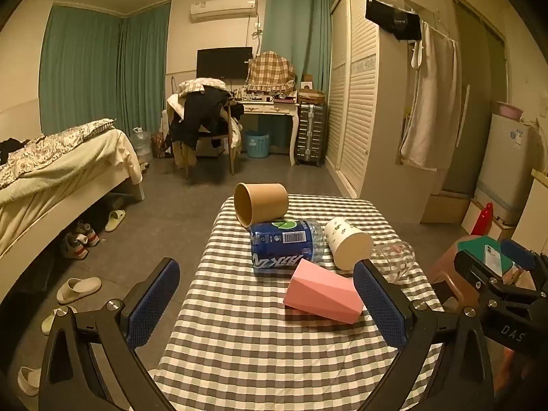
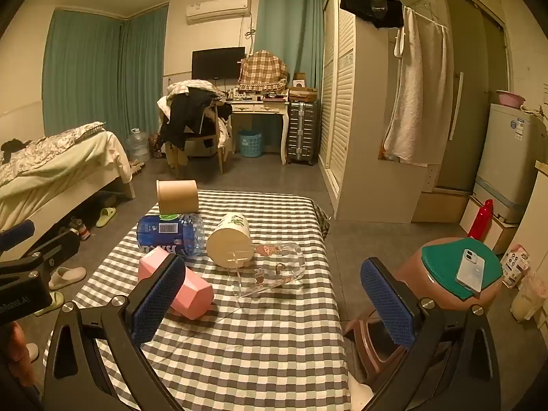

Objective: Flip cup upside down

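Observation:
Several cups lie on their sides on the checkered table [image 1: 260, 342]. A brown paper cup [image 1: 262, 203] lies at the far edge, a white printed cup [image 1: 347, 246] at the right, a pink cup [image 1: 323, 293] nearest, and a clear glass cup [image 1: 397, 260] at the right edge. They also show in the right wrist view: brown cup [image 2: 178, 196], white cup [image 2: 231, 241], pink cup [image 2: 191, 291], glass cup [image 2: 274, 269]. My left gripper [image 1: 267, 301] is open, above the table before the pink cup. My right gripper [image 2: 274, 303] is open, near the glass cup.
A blue-labelled water bottle [image 1: 286, 245] lies on its side between the cups. A brown stool [image 2: 448, 274] with a phone [image 2: 471, 269] stands right of the table. A bed [image 1: 51, 178] is at the left, slippers [image 1: 78, 289] on the floor.

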The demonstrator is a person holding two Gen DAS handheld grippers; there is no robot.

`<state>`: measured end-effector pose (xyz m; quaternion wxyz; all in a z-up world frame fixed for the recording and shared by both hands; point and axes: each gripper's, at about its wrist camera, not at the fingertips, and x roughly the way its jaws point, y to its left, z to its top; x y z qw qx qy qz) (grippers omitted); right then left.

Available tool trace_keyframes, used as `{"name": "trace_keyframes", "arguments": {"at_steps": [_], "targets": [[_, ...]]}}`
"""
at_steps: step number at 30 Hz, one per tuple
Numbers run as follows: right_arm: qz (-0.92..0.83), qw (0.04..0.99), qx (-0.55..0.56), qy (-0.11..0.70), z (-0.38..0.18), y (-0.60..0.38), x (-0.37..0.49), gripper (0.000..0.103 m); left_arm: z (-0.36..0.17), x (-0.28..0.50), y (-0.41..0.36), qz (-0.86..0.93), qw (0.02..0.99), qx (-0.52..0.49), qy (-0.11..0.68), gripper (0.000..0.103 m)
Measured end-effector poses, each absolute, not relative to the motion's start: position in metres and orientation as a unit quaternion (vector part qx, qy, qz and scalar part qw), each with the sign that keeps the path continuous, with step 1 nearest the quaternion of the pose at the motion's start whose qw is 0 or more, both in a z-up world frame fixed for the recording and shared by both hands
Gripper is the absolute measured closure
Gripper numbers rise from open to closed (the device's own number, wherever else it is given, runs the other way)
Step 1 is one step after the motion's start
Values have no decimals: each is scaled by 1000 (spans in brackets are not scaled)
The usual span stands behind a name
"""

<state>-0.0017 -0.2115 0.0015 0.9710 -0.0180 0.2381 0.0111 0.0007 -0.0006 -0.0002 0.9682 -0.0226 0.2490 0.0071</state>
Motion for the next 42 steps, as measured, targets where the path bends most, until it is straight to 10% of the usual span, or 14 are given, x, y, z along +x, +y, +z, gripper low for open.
{"name": "trace_keyframes", "arguments": {"at_steps": [42], "targets": [[12,969,-24,246,-4,-206,-2,0,-4,-1,8,13,969,-25,245,0]]}}
